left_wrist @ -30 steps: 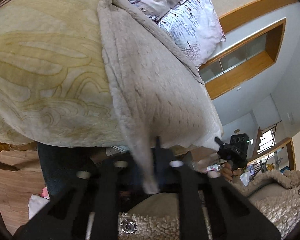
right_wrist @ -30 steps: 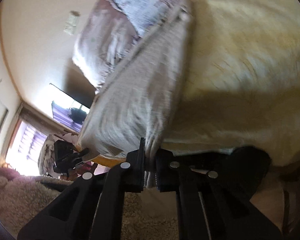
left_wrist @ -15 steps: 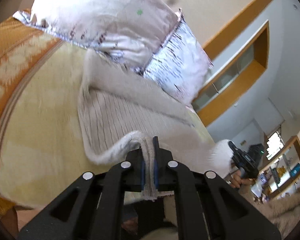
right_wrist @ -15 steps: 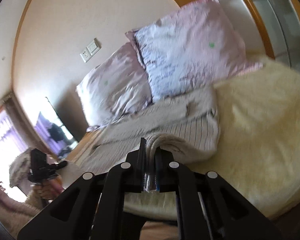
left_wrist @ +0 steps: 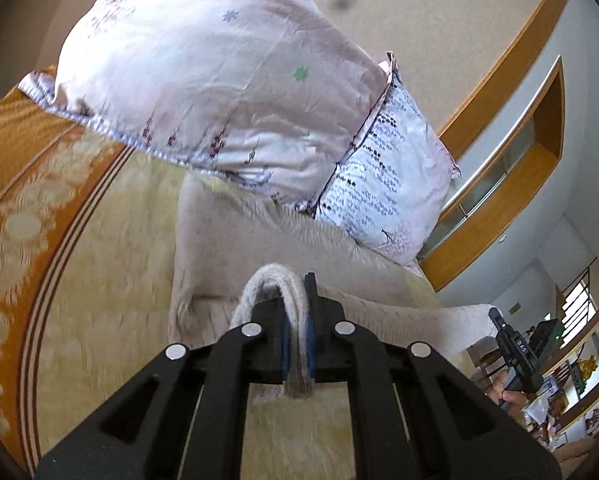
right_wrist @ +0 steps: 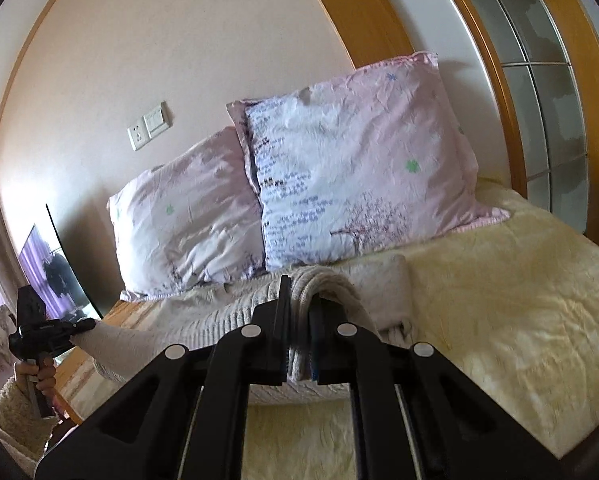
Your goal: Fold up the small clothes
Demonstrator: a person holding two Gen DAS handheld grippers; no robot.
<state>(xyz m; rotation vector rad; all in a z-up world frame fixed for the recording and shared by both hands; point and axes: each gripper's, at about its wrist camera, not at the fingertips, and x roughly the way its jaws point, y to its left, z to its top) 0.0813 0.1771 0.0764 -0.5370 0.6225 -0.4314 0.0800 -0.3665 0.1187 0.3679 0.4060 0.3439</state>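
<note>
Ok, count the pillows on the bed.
2. One pillow leans on the wall nearer the glass partition; the other pillow stands beside it, partly behind it, nearer the wall socket. None seem hidden.

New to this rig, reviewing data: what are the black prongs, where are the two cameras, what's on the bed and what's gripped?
No robot: a person holds a hand-held gripper in each hand, with a fisheye camera looking along its two black fingers. In the left wrist view, the left hand-held gripper is shut on a beige knit garment; the right hand-held gripper pinches another edge of it. The garment lies on a cream blanket before two pink pillows. Each view shows the other gripper far off.
</note>
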